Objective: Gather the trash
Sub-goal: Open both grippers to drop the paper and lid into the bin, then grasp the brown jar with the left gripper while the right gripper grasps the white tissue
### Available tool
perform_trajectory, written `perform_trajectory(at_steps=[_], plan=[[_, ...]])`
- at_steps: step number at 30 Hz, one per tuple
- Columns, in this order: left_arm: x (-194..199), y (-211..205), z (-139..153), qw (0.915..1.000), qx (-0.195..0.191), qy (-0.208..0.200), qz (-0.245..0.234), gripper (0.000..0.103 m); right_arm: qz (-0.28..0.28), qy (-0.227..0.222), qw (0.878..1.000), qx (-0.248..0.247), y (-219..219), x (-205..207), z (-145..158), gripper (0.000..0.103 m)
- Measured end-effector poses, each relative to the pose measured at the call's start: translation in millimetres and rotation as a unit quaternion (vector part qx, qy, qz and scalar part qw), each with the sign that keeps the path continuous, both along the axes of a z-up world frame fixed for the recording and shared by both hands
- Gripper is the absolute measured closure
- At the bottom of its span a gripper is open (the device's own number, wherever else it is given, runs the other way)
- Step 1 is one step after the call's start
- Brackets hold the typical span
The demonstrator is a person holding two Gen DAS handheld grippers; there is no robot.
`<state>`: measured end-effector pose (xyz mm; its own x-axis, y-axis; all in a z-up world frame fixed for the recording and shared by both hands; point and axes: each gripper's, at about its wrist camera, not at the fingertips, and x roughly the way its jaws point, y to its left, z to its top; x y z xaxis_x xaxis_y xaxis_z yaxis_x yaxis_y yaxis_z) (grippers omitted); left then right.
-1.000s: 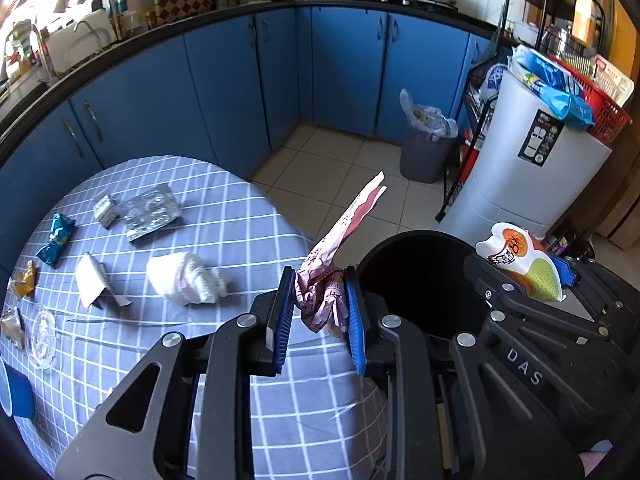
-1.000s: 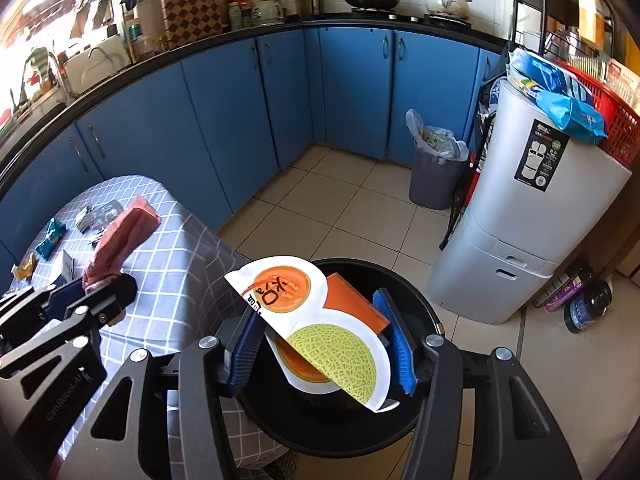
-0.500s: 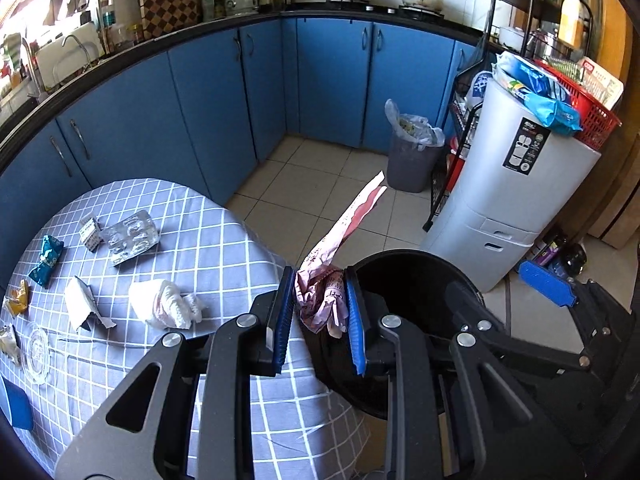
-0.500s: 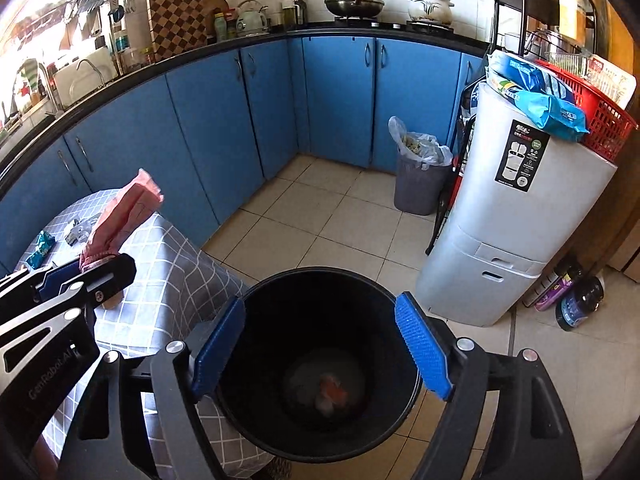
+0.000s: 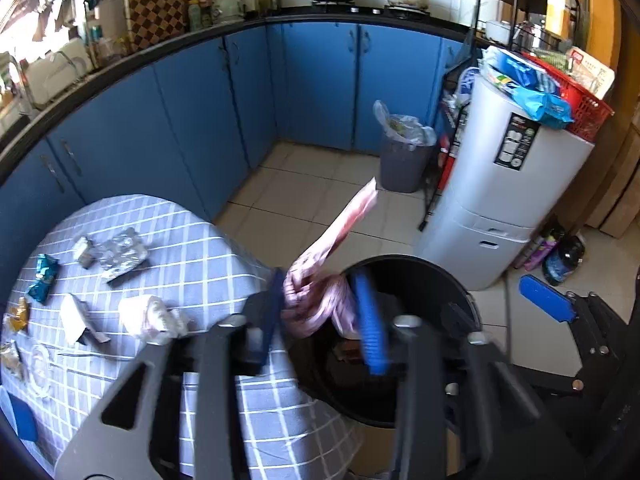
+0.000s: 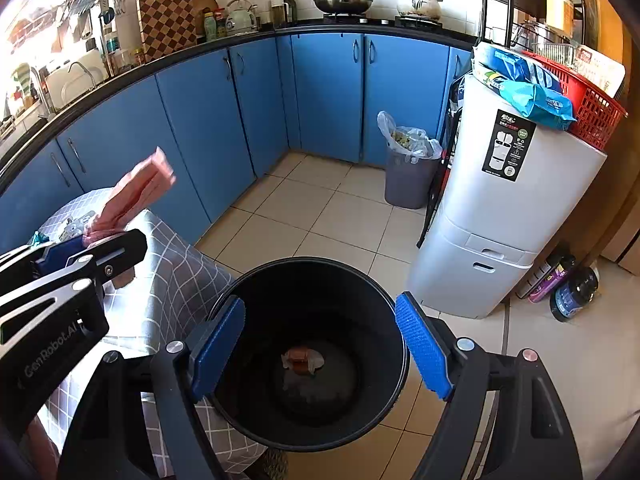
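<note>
The left gripper [image 5: 322, 316] has just been opened; the pink wrapper [image 5: 320, 300] is seen loose between its pads, at the bench's [image 5: 200, 264] right edge over the black bin [image 6: 308, 344]. The right gripper [image 6: 320, 348] is spread empty above the bin.

Around me blue cabinets [image 6: 200, 120] curve under a black counter [image 6: 384, 28], beige floor tiles [image 6: 328, 216] below, sunlight at my left.
</note>
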<state>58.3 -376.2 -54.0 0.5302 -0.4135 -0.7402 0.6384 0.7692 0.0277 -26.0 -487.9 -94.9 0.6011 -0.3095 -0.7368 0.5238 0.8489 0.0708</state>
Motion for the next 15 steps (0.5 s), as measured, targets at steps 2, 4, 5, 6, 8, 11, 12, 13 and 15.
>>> perform_trajectory(at_steps=[2, 4, 5, 6, 8, 11, 12, 13, 15], plan=[[-2.0, 5.8, 4.3, 0.9998, -0.018, -0.007, 0.002, 0.014, 0.002, -0.001, 1.000, 0.003, 0.2, -0.3, -0.5, 0.027], [-6.1, 11.1, 10.7, 0.9992, -0.030, -0.026, 0.008, 0.014, 0.003, 0.001, 1.000, 0.002, 2.3, 0.4, -0.6, 0.027], [-8.1, 11.7, 13.0, 0.9990, -0.024, -0.038, 0.008, 0.013, 0.003, 0.002, 1.000, 0.003, 2.9, 0.2, -0.6, 0.027], [-8.8, 11.7, 14.1, 0.9988, -0.021, -0.044, 0.008, 0.013, 0.004, 0.002, 1.000, 0.003, 4.2, 0.8, -0.3, 0.027], [-10.0, 14.8, 14.9, 0.9985, -0.015, -0.051, 0.012, 0.012, 0.006, 0.001, 1.000, 0.003, 6.8, 0.9, 1.0, 0.027], [-10.7, 24.8, 14.4, 0.9982, -0.016, -0.052, 0.024, 0.007, 0.006, -0.002, 1.000, 0.001, 10.9, 1.4, 3.3, 0.027], [-10.8, 28.9, 14.3, 0.9981, -0.016, -0.052, 0.029, 0.005, 0.006, -0.003, 1.000, 0.002, 12.1, 1.8, 3.5, 0.027], [-11.3, 32.5, 14.3, 0.9979, -0.015, -0.054, 0.033, 0.003, 0.006, -0.004, 1.000, 0.002, 13.5, 2.2, 4.0, 0.027], [-12.9, 39.9, 13.2, 0.9972, -0.010, -0.061, 0.042, 0.003, 0.009, -0.006, 1.000, -0.001, 17.6, 3.7, 4.5, 0.027]])
